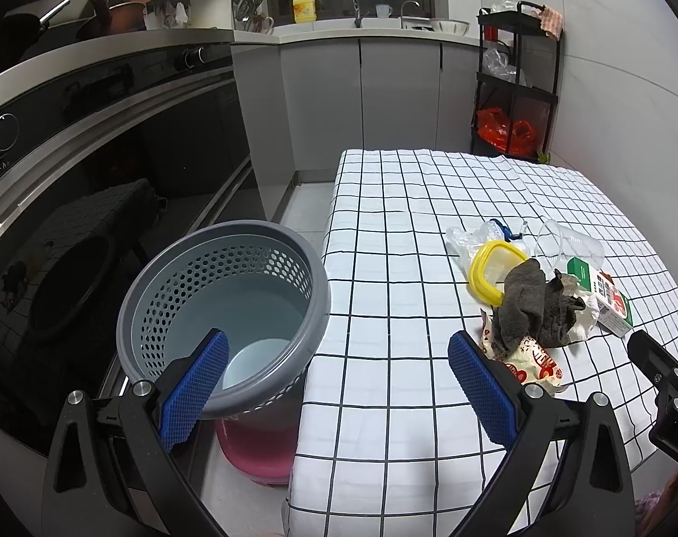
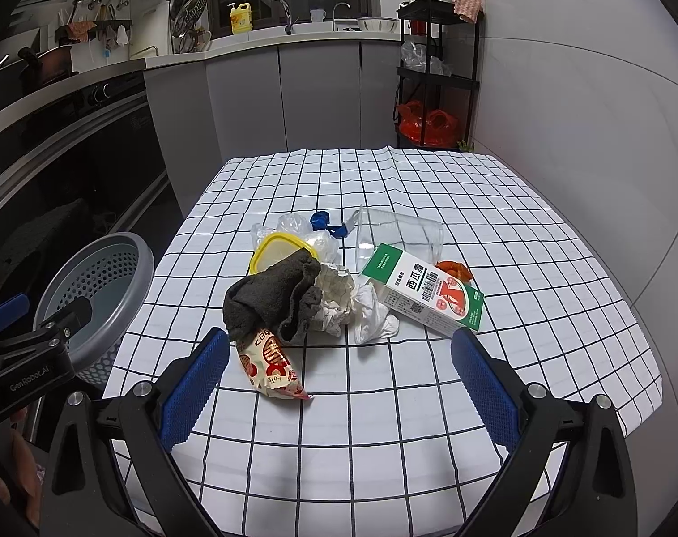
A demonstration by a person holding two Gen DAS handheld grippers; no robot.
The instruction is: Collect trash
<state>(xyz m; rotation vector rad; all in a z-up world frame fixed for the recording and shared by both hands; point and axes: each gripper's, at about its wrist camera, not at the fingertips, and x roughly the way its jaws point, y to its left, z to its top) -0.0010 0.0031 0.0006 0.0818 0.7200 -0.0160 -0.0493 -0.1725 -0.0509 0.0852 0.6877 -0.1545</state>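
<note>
Both grippers empty, jaws spread wide: right gripper (image 2: pixel 339 385) just short of the trash pile at mid-bench, left gripper (image 1: pixel 339 385) over the bench's left edge beside the bin (image 1: pixel 159 295). Nearest the right jaws, a snack wrapper (image 2: pixel 271 369), partly under a dark cloth (image 2: pixel 267 297). Behind, a yellow lid (image 2: pixel 271 246), crumpled paper (image 2: pixel 339 295), a carton (image 2: pixel 424 293), a clear cup (image 2: pixel 397 235). Best to start with the wrapper: low approach, jaws astride its narrow width, firm close, no snagging the cloth. Then across to the bin, probably releasing well inside the rim.
</note>
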